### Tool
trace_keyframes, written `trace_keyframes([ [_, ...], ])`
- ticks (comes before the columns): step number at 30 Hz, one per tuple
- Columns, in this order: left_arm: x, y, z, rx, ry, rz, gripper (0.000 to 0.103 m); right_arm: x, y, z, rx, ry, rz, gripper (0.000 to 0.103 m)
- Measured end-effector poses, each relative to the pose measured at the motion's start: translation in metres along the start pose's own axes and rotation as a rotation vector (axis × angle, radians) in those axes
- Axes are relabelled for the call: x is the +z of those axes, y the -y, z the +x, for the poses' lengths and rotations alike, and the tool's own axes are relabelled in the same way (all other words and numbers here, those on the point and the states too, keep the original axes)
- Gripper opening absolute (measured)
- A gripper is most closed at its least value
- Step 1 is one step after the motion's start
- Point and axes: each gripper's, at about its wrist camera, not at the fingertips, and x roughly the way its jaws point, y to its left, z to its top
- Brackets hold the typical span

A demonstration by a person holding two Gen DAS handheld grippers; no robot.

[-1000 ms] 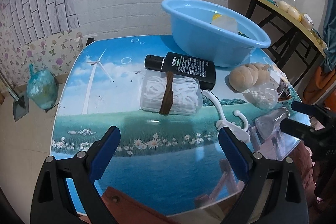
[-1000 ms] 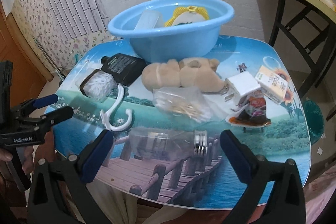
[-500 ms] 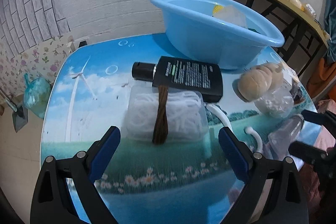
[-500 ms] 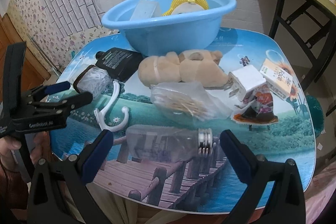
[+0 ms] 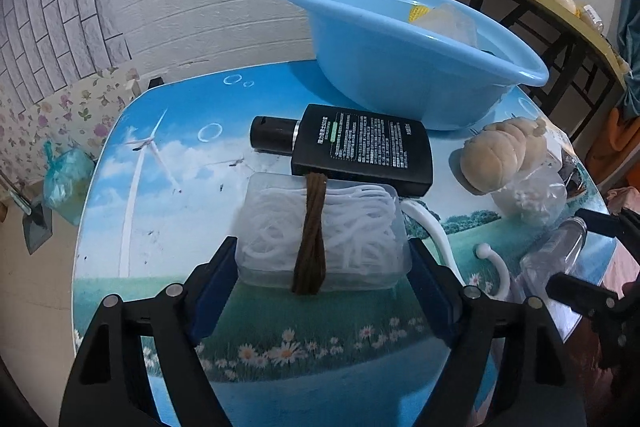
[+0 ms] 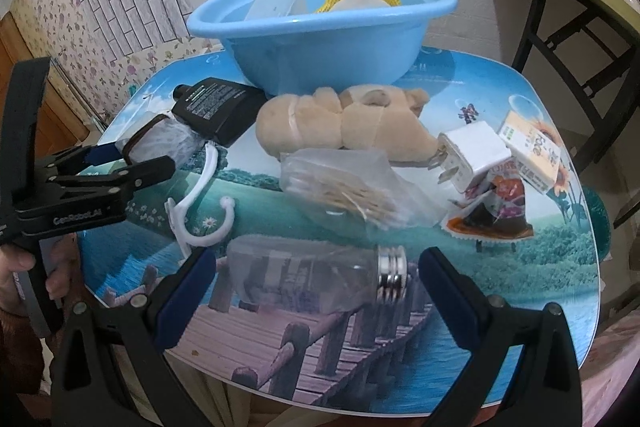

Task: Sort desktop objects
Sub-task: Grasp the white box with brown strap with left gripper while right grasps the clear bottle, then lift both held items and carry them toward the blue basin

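Meanwhile, with two items sitting in the blue basin [image 5: 400, 83] at the table's [image 5: 168, 163] far edge and most still outside, the left gripper [image 5: 322, 267] is closing around the clear box of white cord [image 5: 320, 231], while the right gripper [image 6: 316, 287] is hanging open over the clear bottle [image 6: 304, 279].

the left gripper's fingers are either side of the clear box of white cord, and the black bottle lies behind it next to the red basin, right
Not quite: the basin is light blue, not red, as the left wrist view shows. The rest holds: the left gripper has its fingers either side of the clear box of white cord, and the black bottle lies behind it.
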Motion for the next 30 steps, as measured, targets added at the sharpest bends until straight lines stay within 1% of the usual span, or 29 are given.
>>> trace_keyframes([
  [2,-0.003,0.0,-0.005,-0.003,0.005,-0.007,0.082,0.0,0.001,-0.002,-0.003,0.016,-0.001,0.1],
  [4,-0.007,0.001,-0.01,-0.006,0.009,-0.013,0.082,-0.001,0.002,-0.004,-0.003,0.027,-0.002,0.089],
  [5,-0.009,0.001,-0.012,-0.005,0.01,-0.013,0.082,-0.002,0.003,-0.004,0.002,0.03,0.0,0.086],
  [11,-0.019,0.0,-0.025,0.004,0.009,-0.015,0.082,-0.005,0.004,-0.011,0.006,0.054,-0.007,0.086],
  [17,-0.032,-0.001,-0.034,0.016,0.0,-0.03,0.082,-0.005,0.013,-0.017,-0.012,0.081,0.009,0.086],
  [23,-0.041,0.0,-0.037,0.023,-0.015,-0.025,0.082,-0.007,0.019,-0.017,-0.028,0.078,0.014,0.086],
  [30,-0.046,0.001,-0.032,0.022,-0.033,-0.018,0.082,-0.01,0.018,-0.012,-0.025,0.057,0.001,0.086],
])
